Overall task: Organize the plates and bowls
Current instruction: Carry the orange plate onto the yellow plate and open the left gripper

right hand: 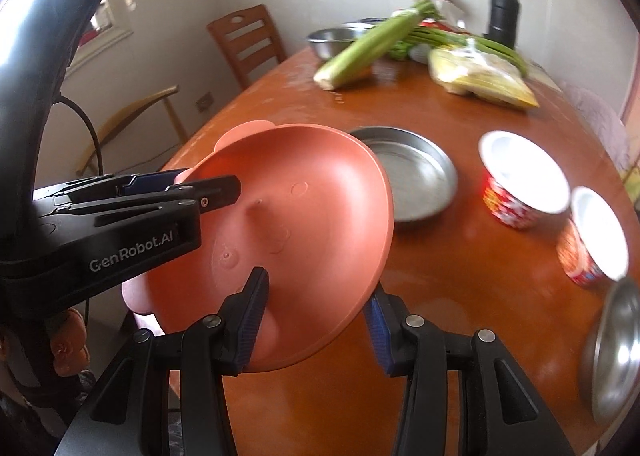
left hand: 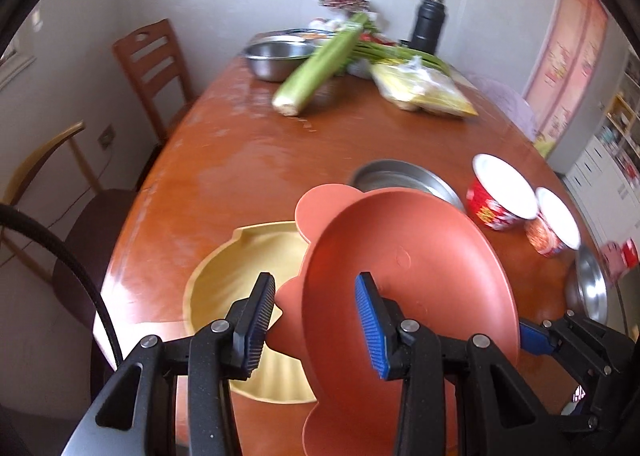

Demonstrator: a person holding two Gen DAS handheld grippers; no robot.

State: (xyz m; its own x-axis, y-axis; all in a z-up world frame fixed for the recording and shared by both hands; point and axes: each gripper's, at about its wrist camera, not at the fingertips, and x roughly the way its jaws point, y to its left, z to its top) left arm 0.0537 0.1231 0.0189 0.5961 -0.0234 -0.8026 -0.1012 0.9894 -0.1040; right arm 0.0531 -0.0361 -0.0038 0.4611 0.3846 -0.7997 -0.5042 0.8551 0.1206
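carrying step of the tidy-up, by the look of it: pink plate (right hand: 296,240) lifted clear of the worktop (left hand: 224,160) and tilted, held at two edges at once. left gripper (left hand: 316,320) closed to a narrow gap on the plate's near-left rim and ear-shaped tab, one pad under, one on the inner face; right gripper (right hand: 316,320) likewise nipped onto the near rim, one pad inside the dish, the other behind the edge. yellow shell-shaped plate (left hand: 248,256) lying flat directly below and left of the pink one, probably the stacking spot, though the steel pan (right hand: 416,172) just beyond is another candidate. next move likely calls for levelling the pink plate, lowering it squarely onto its target, then easing both sets of jaws apart together so it does not tip. further right, two red-and-white bowls (right hand: 524,184) side by side, and a steel dish (right hand: 616,348) at the near-right edge. far end of the long glossy brown worktop crowded with a steel basin (left hand: 276,56), a big celery stalk (left hand: 316,64), a yellow bag (left hand: 424,88) and a dark flask (left hand: 428,20). pale walls around, wooden chair (left hand: 156,68) at the left side, window glare in the right wrist view.
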